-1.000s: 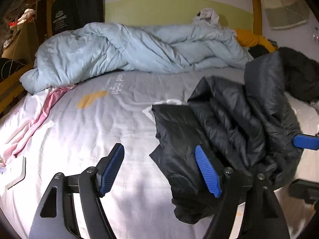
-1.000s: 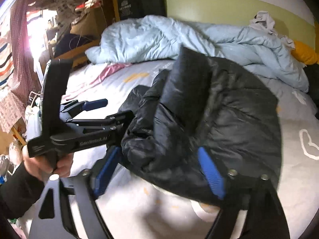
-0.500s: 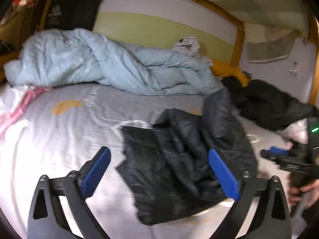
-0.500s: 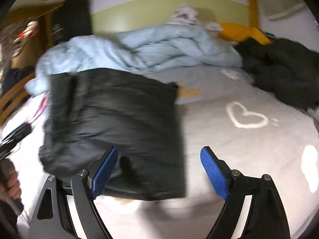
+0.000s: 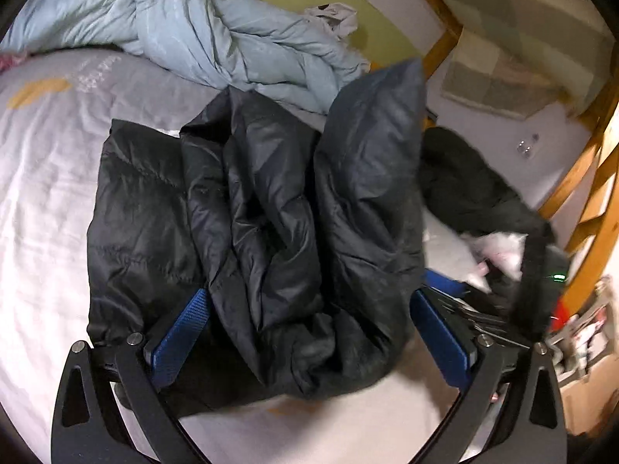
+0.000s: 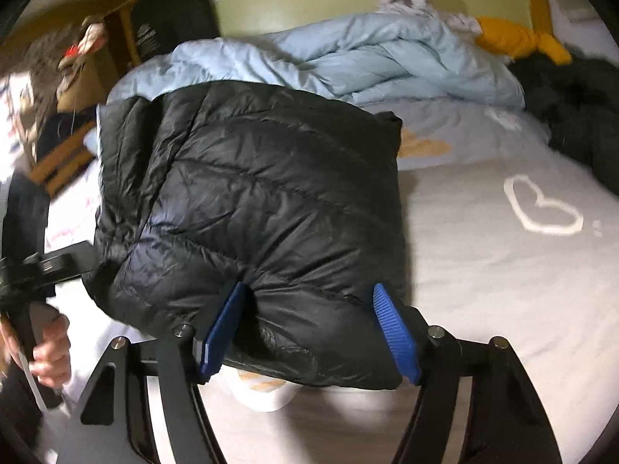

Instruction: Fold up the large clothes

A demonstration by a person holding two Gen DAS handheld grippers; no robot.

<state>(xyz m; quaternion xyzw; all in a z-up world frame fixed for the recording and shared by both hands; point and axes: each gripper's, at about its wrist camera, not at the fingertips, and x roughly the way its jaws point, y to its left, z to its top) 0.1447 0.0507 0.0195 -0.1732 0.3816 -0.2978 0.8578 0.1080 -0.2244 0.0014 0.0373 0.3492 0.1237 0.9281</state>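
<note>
My worry: the black puffer jacket (image 6: 251, 208), bunched in puffy folds on the grey bedsheet (image 6: 503, 270) near the light blue duvet (image 5: 216, 31), springs apart if a slick quilted fold slips. My left gripper (image 5: 309, 340) straddles it, jaws spread wide; the right gripper (image 6: 309, 332) is closing around its near edge.

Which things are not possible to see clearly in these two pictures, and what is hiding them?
- Left wrist view: the black puffer jacket bulges between the left gripper fingers; whether the pads press it is unclear.
- Right wrist view: the right gripper is closing around the jacket's near edge; the fabric hides the contact.
- Right wrist view: the hand at the left edge is cut off and blurred.
- Left wrist view: the dark garment is partly behind the jacket.
</note>
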